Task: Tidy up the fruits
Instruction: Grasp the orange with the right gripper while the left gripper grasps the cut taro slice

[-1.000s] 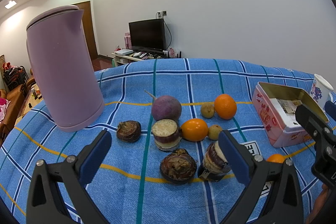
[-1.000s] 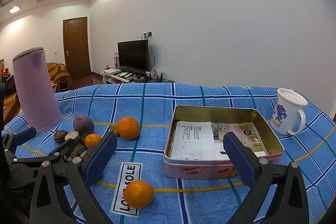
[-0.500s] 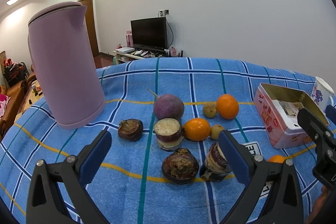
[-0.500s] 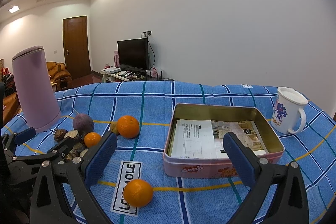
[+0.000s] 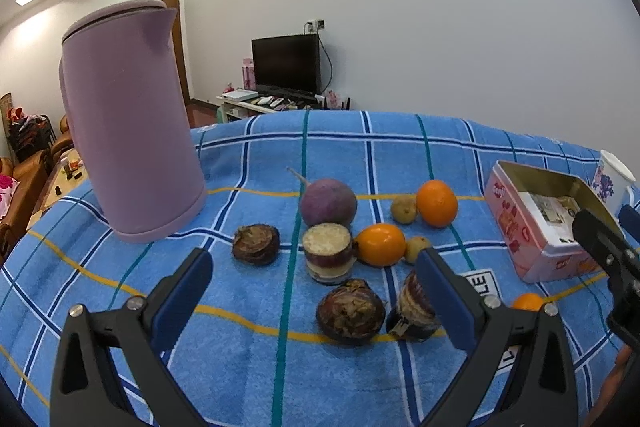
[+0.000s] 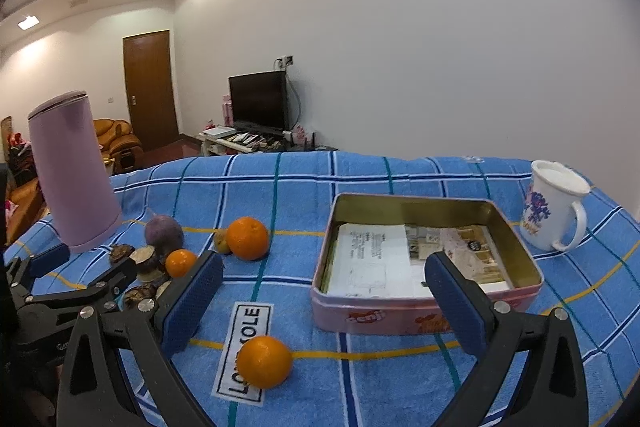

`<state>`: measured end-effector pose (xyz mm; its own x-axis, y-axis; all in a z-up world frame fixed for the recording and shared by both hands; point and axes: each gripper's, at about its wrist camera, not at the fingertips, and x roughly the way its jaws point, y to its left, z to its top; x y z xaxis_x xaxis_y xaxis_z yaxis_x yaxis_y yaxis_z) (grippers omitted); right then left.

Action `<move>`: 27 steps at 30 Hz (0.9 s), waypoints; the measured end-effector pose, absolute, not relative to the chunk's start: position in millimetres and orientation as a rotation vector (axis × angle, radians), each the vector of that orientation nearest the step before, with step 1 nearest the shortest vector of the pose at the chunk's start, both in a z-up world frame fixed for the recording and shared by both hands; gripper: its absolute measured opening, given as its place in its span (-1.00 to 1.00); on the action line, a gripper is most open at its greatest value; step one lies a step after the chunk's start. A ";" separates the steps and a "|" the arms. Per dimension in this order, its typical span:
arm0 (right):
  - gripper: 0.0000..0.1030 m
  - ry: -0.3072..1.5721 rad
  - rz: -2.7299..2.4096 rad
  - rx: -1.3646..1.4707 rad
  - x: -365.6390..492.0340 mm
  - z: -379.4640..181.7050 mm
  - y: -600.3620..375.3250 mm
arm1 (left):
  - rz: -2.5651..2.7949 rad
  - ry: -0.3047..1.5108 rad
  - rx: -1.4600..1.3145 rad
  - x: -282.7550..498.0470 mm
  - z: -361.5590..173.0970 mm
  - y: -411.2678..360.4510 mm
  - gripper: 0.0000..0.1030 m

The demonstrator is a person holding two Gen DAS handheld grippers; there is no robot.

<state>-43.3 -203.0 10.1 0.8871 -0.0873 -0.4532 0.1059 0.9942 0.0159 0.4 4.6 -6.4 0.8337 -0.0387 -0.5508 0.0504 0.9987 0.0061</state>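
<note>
The fruit sits in a loose cluster on the blue checked cloth [image 5: 248,371]: in the left wrist view a round purple turnip [image 5: 328,202] lies near centre, with a cut purple-and-white piece [image 5: 328,258] standing just at its 6 o'clock and a small orange [image 5: 381,243] touching that piece at 3 o'clock. A bigger orange [image 5: 437,203] lies at the turnip's 3 o'clock, with a small yellowish fruit [image 5: 404,209] against its left side and another [image 5: 416,247] just right of the small orange. Three dark, scaly halves lie around them, one at 9 o'clock of the cut piece [image 5: 256,243], one at 6 o'clock [image 5: 350,311], and one [image 5: 408,309] partly behind the left gripper's right finger. A lone orange [image 6: 265,361] rests on a white label [image 6: 244,347] in the right wrist view, well apart from the cluster. At its 1 o'clock stands an open pink tin [image 6: 424,315] holding papers, with a white mug [image 6: 554,213] beyond at 2 o'clock. A tall lilac kettle [image 5: 128,143] stands upright at 10 o'clock of the cluster. The left gripper [image 5: 314,301] hovers with fingers spread wide and empty; the right gripper [image 6: 322,303] likewise gapes wide, holding nothing.
</note>
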 end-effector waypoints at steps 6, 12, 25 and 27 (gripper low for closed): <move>0.53 0.549 0.032 0.082 -43.1 4.9 -202.0 | -0.069 0.621 0.042 3.7 -9.0 6.6 0.99; 0.21 0.690 0.151 0.106 -34.8 -13.2 -194.0 | -0.161 0.642 0.086 0.5 -10.4 -0.2 0.88; 0.17 0.861 0.185 0.040 -21.3 -40.2 -182.3 | -0.266 0.671 0.127 -5.2 -10.5 -12.3 0.77; -0.04 0.875 0.190 0.029 -18.3 -44.9 -181.2 | -0.279 0.669 0.129 -6.6 -10.1 -13.2 0.73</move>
